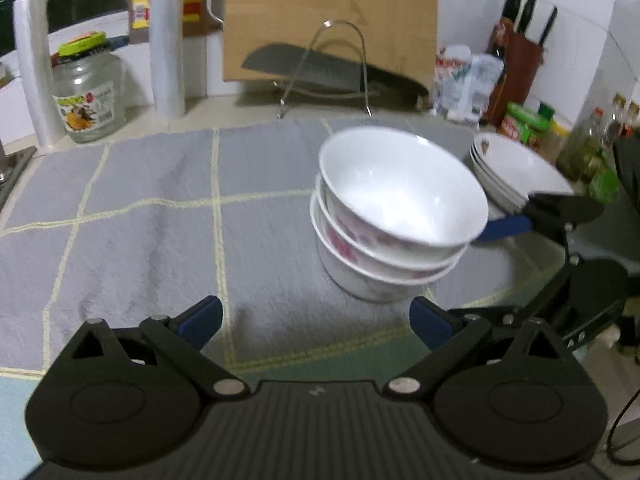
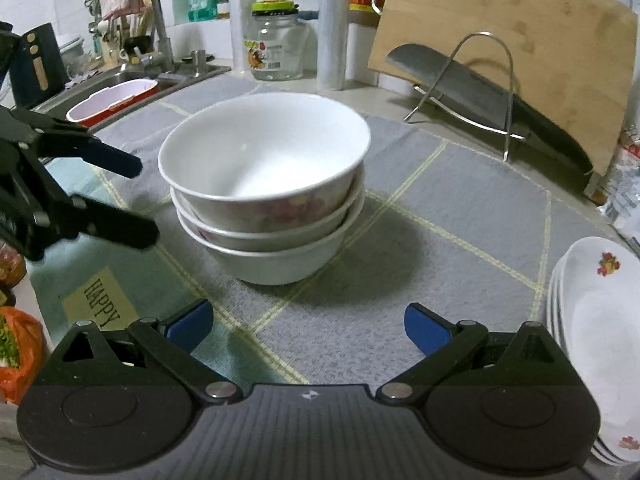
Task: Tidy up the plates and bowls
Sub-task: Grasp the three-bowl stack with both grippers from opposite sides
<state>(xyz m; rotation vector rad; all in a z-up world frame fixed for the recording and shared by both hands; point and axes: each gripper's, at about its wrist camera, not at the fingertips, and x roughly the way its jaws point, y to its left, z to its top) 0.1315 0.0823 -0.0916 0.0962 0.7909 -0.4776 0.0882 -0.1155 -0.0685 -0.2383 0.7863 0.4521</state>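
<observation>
Right now I see a kitchen desk (image 2: 400,104) covered by a grey towel (image 2: 460,248) crossed with pale yellow lines. Three nested bowls (image 2: 264,184) stand on the towel near its middle, the top one tilted a little. A stack of plates (image 2: 600,320) sits at the towel's right edge, well apart from the bowls. My left hand-held gripper (image 1: 316,322) hovers released just in front of the bowls, touching nothing. My right hand-held gripper (image 2: 308,326) is likewise spread wide and empty, with the bowls ahead of it and the plates at its right. Behind the towel a wire rack (image 2: 476,88) holds a cleaver (image 2: 480,92) against a wooden cutting board (image 2: 500,20) leaning on the white tiled wall. A glass jar (image 2: 276,44) with a green lid stands beside plastic rolls (image 2: 332,32), and a sink (image 2: 132,76) with a tap lies at the far left
</observation>
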